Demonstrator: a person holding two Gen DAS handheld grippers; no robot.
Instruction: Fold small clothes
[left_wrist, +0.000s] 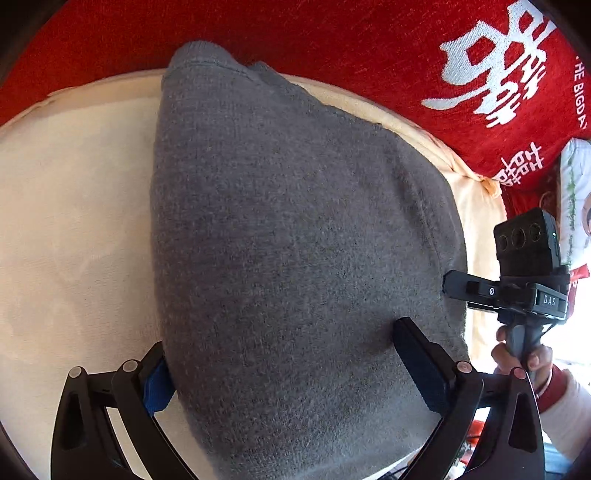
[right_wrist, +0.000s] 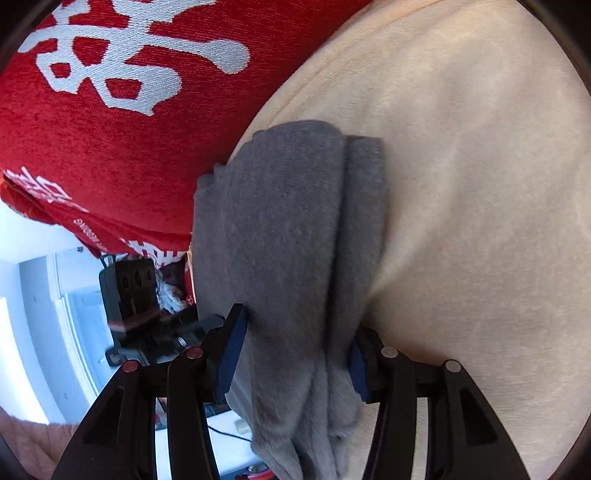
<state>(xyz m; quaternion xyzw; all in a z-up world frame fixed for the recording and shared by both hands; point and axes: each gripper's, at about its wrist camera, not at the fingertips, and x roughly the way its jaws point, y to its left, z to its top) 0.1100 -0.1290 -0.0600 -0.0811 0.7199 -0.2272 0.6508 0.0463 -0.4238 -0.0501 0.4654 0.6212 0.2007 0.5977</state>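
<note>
A grey knitted garment (left_wrist: 295, 229) lies on a cream cloth surface (left_wrist: 74, 221). In the left wrist view it fills the space between my left gripper's (left_wrist: 284, 362) fingers, which are spread wide with the fabric's near edge between them. My right gripper (right_wrist: 295, 354) has the same grey garment (right_wrist: 288, 229) bunched between its blue-padded fingers (right_wrist: 229, 354), with folds hanging below them. The right gripper also shows in the left wrist view (left_wrist: 458, 286) at the garment's right edge, held by a hand.
A red cushion with white characters (left_wrist: 480, 74) lies beyond the cream surface and also shows in the right wrist view (right_wrist: 110, 92). A white patterned item (left_wrist: 576, 192) sits at the far right. A bright window area (right_wrist: 37, 314) is at the left of the right wrist view.
</note>
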